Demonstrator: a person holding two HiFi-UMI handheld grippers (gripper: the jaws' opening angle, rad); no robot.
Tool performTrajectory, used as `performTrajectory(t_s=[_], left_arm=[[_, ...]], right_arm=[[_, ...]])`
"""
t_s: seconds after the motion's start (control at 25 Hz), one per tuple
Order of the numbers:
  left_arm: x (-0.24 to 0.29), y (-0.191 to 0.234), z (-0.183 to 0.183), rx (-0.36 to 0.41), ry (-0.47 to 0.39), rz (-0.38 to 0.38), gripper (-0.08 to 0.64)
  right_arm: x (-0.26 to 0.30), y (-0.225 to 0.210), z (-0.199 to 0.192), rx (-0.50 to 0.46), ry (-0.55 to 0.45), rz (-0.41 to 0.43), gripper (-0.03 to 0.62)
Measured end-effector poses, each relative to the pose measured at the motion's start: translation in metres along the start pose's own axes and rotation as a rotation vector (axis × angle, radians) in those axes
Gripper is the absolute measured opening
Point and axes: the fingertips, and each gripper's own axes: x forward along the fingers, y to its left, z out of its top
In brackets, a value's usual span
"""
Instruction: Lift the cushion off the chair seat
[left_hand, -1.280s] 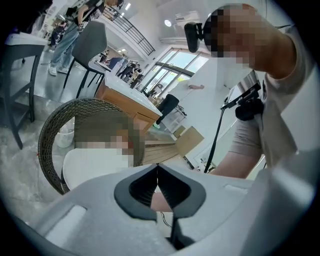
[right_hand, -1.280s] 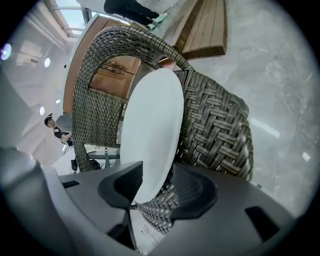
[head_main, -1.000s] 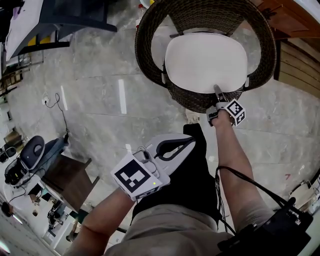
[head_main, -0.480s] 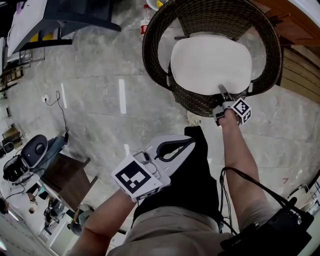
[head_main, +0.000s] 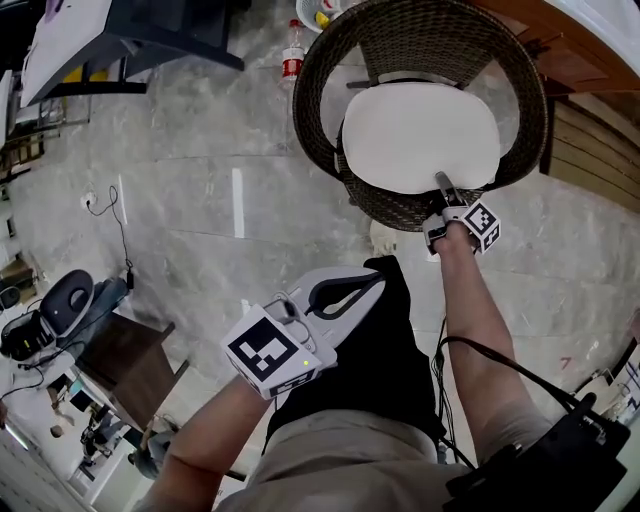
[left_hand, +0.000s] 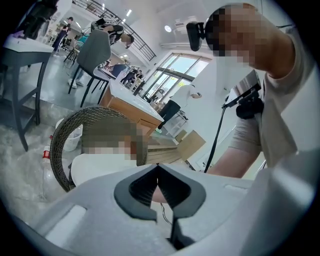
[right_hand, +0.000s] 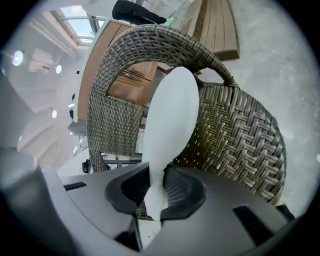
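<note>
In the head view, the right arm is reaching straight out, its right gripper at the front edge of the white cushion on the wicker chair. The left gripper is hanging near the waist. In the left gripper view, its jaws are sitting together, empty. In the right gripper view, the jaws are closing on the cushion's pinched edge.

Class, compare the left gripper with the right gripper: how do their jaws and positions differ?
The right gripper is closing on the white cushion, whose front edge is between its jaws; the left gripper has its jaws together on nothing. The right gripper is at the wicker chair; the left gripper hangs back by the person's legs. Both carry a square-marker cube.
</note>
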Motion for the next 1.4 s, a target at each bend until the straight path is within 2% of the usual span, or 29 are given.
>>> performTrajectory(t_s=[0.24,0.48,0.88,1.4], left_arm=[[-0.024,-0.021,0.003,0.004,-0.04,-0.009,0.008],[-0.047,-0.052,0.006,0.047,-0.071,-0.024,0.008],[-0.101,-0.098,0.003,0.095,-0.134,-0.037,0.008],[-0.181,-0.15,0.002,0.156,-0.188,-0.001,0.008]], right_arm=[[-0.018,0.037,0.004,-0.027,-0.021,0.046,0.063],[-0.052,0.068,-0.001,-0.069,-0.016,0.076,0.061],[-0.148,0.122,-0.032,-0.121,-0.007,0.145,0.061],[-0.29,0.223,-0.087,-0.197,0.008,0.292,0.061]])
